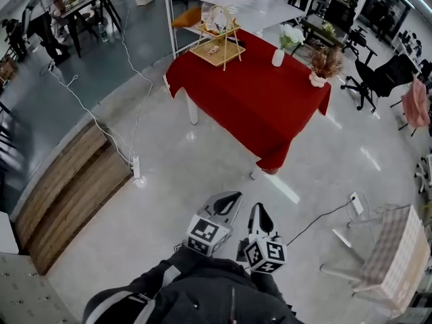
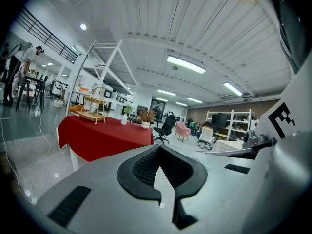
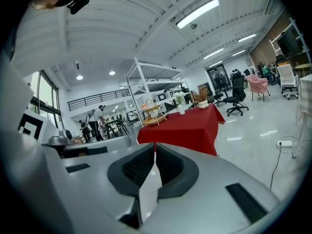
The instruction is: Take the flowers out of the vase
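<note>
A small white vase [image 1: 278,57] holding white flowers [image 1: 291,35] stands near the far edge of a table with a red cloth [image 1: 256,100]. The vase [image 2: 124,120] looks small and distant in the left gripper view, and the vase [image 3: 182,109] is equally far off in the right gripper view. My left gripper [image 1: 233,196] and right gripper [image 1: 259,208] hang side by side over the floor, well short of the table. Both point toward it. The left gripper [image 2: 159,147] has its tips together with nothing held; the right gripper [image 3: 155,144] is likewise shut and empty.
On the table also stand a pot of dried brown flowers [image 1: 325,63] and a wooden tiered tray [image 1: 217,49]. A power strip with cables [image 1: 136,167] lies on the floor at left beside wooden steps [image 1: 67,194]. A checked-cloth stand [image 1: 391,255] is at right, and office chairs [image 1: 378,79] are beyond.
</note>
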### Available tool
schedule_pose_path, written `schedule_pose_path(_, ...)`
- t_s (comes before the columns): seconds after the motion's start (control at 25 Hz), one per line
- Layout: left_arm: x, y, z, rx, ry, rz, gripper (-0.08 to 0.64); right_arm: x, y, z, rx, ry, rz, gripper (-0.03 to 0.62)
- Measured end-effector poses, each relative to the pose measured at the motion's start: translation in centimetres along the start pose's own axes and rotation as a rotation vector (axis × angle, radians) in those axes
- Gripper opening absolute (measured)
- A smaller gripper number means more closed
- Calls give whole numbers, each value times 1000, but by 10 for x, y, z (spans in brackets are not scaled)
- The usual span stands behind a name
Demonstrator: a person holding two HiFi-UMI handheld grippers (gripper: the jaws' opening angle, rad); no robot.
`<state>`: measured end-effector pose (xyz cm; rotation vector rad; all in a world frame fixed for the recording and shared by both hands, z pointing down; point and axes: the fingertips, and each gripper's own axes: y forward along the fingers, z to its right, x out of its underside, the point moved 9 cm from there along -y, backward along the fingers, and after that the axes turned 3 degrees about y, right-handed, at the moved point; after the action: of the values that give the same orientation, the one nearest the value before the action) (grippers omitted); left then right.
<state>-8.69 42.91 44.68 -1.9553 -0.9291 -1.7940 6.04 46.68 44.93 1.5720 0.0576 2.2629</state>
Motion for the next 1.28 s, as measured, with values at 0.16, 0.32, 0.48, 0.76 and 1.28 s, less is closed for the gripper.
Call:
schedule_pose_path(0.16, -12, 22, -24, 5, 6, 11, 9, -13, 29, 1, 7, -18, 11, 15)
schedule_pose_path(0.32, -25, 43, -47, 12, 7, 27, 9, -24, 57, 2, 11, -32, 23, 14)
schedule_pose_path(0.48, -31, 64, -69, 23, 3, 24, 9, -31, 85, 4, 18, -39, 24, 15)
schedule_pose_path(0.76, -42, 97, -105, 28, 5, 19, 9, -42, 126, 10, 32, -41, 27, 14)
schedule_pose_path(1.28, -48, 126, -149, 56, 1, 11, 9, -45, 177, 6, 46, -36, 25, 15)
